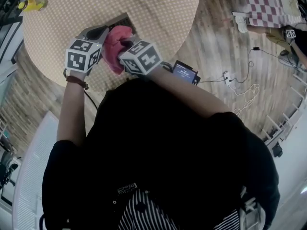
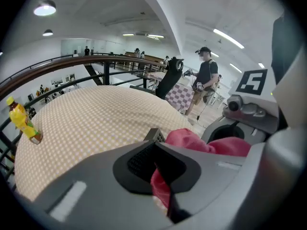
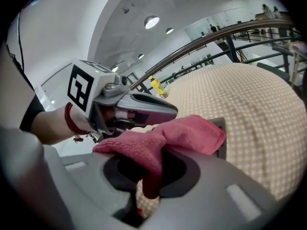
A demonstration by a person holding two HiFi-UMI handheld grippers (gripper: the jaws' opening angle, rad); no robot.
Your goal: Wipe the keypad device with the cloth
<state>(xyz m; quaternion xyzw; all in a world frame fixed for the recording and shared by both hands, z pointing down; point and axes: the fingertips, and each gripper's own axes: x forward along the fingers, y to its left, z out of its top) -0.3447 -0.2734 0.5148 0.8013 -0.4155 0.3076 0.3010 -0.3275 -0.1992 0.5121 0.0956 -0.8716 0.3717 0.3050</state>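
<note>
Cloth (image 3: 168, 138), clenched in the right gripper (image 3: 146, 183), drapes over the keypad device (image 2: 154, 136) grasped by the left gripper (image 2: 160, 174).

Both forearms reach forward. The right gripper (image 3: 149, 174) pinches the cloth (image 3: 184, 133); the left gripper (image 2: 162, 169), jaws together, touches the cloth.

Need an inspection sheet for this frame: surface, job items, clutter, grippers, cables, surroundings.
Surface: round table with a beige dotted cover.
Job's things: pink cloth bunched in front of the keypad device, which is partly hidden by it.
Clutter: yellow bottle at the table's edge.
Grippers: left gripper and right gripper both shut on the pink cloth.
Cables: white cords and a power strip on the floor.
Surroundings: railing, a standing person, checked mat.
</note>
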